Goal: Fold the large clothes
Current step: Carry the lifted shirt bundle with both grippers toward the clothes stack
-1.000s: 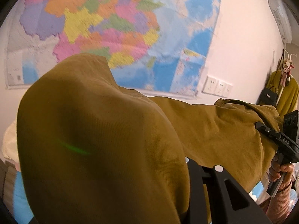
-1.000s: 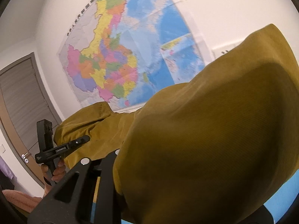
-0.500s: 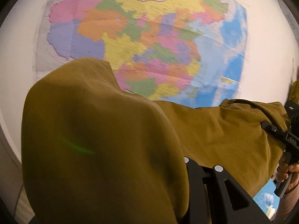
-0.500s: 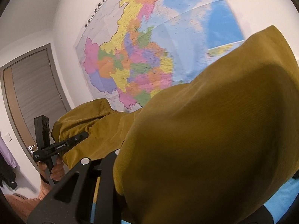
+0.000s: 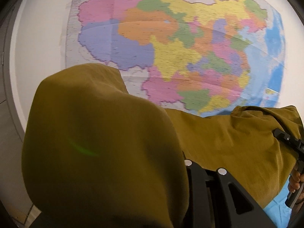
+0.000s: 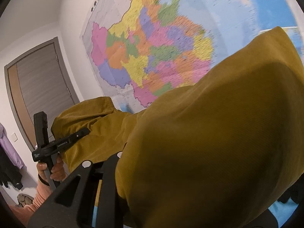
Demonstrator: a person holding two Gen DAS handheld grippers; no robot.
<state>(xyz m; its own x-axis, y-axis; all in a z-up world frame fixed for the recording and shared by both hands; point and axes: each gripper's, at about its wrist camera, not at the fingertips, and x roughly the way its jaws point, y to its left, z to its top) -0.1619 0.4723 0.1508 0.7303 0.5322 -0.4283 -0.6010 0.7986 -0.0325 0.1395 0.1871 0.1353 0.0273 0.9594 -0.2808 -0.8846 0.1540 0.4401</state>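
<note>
While my left gripper (image 6: 83, 133) and right gripper (image 5: 277, 133) each clamp the mustard corduroy garment (image 5: 218, 133) before the wall map (image 5: 180, 47), uneven pulling could slip an edge free.

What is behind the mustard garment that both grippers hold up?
Behind the mustard garment a coloured wall map shows above its top edge. The map's lower part and the wall below are covered by the cloth.

Mustard garment (image 5: 104, 152) draped over left hand-held gripper (image 5: 190, 171), apparently clamped; wall map (image 5: 180, 47) behind
</note>
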